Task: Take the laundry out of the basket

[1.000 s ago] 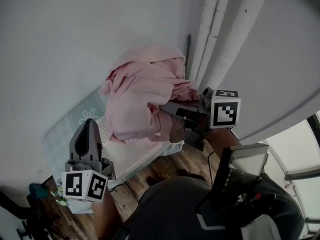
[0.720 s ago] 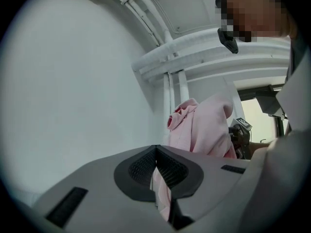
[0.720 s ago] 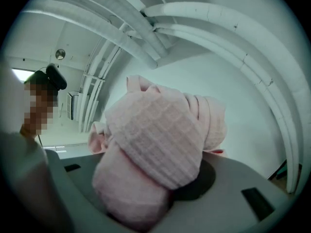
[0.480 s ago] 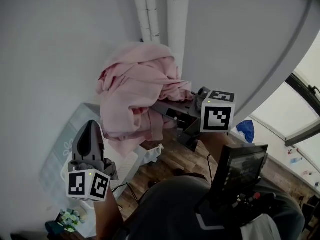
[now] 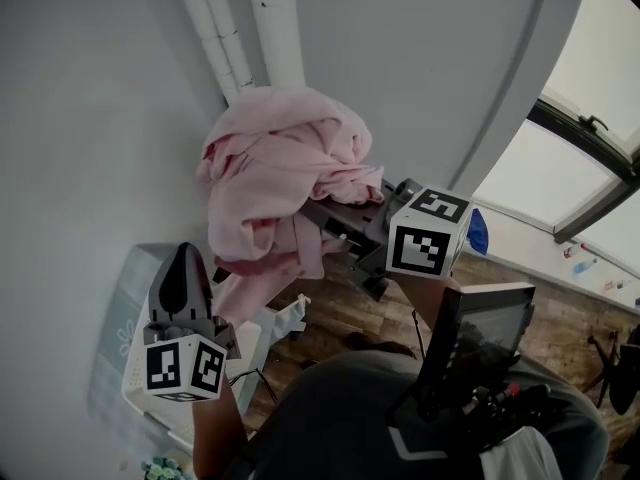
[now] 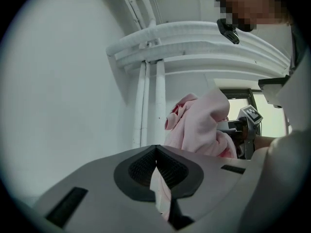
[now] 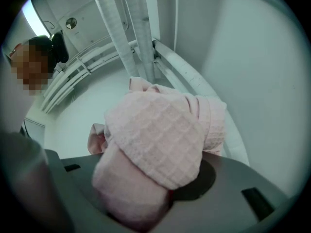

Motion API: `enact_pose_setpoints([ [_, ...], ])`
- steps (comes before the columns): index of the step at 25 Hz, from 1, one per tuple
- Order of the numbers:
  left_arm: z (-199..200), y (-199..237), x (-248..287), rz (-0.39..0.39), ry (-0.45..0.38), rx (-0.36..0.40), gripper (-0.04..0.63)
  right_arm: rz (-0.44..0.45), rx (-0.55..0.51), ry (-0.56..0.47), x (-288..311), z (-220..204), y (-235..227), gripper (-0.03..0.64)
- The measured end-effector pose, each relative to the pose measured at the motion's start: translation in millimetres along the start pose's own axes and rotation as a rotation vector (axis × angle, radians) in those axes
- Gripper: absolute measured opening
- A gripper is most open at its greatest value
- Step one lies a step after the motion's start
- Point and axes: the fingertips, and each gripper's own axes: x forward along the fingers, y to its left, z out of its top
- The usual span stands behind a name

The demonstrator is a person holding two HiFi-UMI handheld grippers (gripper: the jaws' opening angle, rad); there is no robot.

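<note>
- Head view: pink laundry (image 5: pixel 280 168) hangs bunched at 11 o'clock from the right gripper (image 5: pixel 325 216), whose fingers pinch a fold, likely to carry it clear.
- Left gripper (image 5: pixel 183 260) sits at 7 o'clock, fingers pressed together, empty.

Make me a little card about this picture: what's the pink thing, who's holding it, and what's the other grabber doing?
Thing held: pink laundry, bunched up, high in the air
Held by: right gripper, jaws closed on the cloth
Left gripper: jaws together, beside the hanging cloth, not gripping it as far as the views show
Behind: white pipes running up a grey wall
Below: wooden floor
</note>
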Motion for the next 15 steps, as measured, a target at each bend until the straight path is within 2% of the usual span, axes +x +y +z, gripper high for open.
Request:
enact_pose_setpoints([
  [6, -6, -13, 31, -0.074, 0.01, -0.009, 0.009, -0.116, -0.05, -0.033, -19, 6, -27, 0.209],
  [15, -10, -33, 54, -0.148, 0.003, -0.001, 0.009, -0.226, -0.12, -0.05, -44, 11, -49, 0.209],
])
